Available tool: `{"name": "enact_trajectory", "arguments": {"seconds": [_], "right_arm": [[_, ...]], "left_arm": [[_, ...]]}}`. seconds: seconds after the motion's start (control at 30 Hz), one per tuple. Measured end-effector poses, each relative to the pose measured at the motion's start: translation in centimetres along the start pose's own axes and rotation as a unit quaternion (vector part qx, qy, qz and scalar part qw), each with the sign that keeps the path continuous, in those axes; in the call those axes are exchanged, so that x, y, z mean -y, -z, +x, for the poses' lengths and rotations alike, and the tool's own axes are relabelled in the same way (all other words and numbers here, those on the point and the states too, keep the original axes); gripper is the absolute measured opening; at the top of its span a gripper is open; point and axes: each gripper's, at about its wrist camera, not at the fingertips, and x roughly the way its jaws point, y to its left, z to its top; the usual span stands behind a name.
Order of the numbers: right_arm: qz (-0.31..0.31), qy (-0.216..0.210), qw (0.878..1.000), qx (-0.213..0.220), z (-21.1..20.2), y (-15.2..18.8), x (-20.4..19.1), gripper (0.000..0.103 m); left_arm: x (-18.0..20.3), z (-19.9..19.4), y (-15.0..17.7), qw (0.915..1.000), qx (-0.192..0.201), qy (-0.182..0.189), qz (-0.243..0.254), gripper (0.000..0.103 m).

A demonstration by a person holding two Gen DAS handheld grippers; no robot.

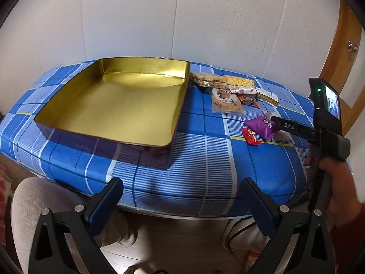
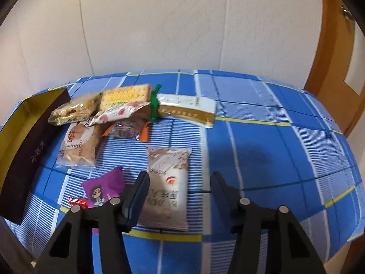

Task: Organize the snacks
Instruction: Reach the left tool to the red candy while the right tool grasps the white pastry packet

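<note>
Blue checked cloth (image 2: 262, 137) covers the table. On its left side sits a big gold box (image 1: 118, 105), open on top, with nothing in it. Snacks lie just right of the box in a loose pile. A beige packet (image 2: 166, 187) lies flat on the cloth, its long side running away from the camera. The right gripper (image 2: 178, 196) hangs over it with its jaws apart, not pinching it. A purple packet (image 2: 102, 189) lies just left. The left gripper (image 1: 182, 203) is wide apart near the table's front edge, holding nothing.
</note>
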Motion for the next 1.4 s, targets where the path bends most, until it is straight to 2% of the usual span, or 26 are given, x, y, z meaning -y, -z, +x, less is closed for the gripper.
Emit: {"name": "enact_trajectory", "arguments": {"seconds": [0.17, 0.23, 0.37, 0.53, 0.67, 0.83, 1.07, 1.13, 1.27, 1.3, 1.4], "right_arm": [[-0.012, -0.009, 1.000, -0.007, 0.7, 0.7, -0.5, 0.056], [-0.013, -0.010, 1.000, -0.004, 0.8, 1.1, -0.6, 0.046], [-0.007, -0.016, 1.000, 0.004, 0.4, 1.6, 0.2, 0.039], [0.021, -0.011, 1.000, 0.012, -0.1, 2.2, 1.9, 0.039], [0.046, -0.012, 0.999, 0.015, -0.4, 2.4, 3.2, 0.039], [0.054, -0.014, 0.998, 0.019, -0.4, 2.4, 3.4, 0.040], [0.049, -0.005, 0.999, 0.023, -0.4, 2.5, 3.1, 0.040], [0.052, -0.008, 0.998, 0.024, -0.5, 2.5, 3.3, 0.040], [0.056, -0.012, 0.998, 0.024, -0.5, 2.5, 3.4, 0.040], [0.056, -0.012, 0.998, 0.025, -0.5, 2.5, 3.4, 0.040], [0.053, -0.008, 0.998, 0.025, -0.4, 2.5, 3.2, 0.040]], "left_arm": [[1.3, 0.6, -0.7, 0.9999, -0.003, 0.004, 0.014, 0.103], [1.9, 0.9, -1.1, 0.9998, -0.002, 0.003, 0.019, 0.103], [3.1, 1.3, -2.0, 0.9995, 0.000, 0.005, 0.032, 0.103], [5.5, 2.4, -3.6, 0.9982, 0.012, 0.008, 0.059, 0.103], [8.1, 4.7, -4.4, 0.9951, 0.003, 0.007, 0.099, 0.102], [10.1, 7.9, -5.0, 0.9919, -0.019, 0.000, 0.125, 0.087], [11.0, 10.0, -5.3, 0.9916, -0.031, 0.022, 0.124, 0.080], [11.1, 10.2, -5.2, 0.9912, -0.032, 0.023, 0.126, 0.065], [11.0, 11.2, -5.1, 0.9905, -0.051, 0.039, 0.121, 0.049], [11.0, 11.4, -5.0, 0.9904, -0.055, 0.042, 0.120, 0.041], [10.6, 11.4, -4.8, 0.9904, -0.048, 0.056, 0.117, 0.028]]}}
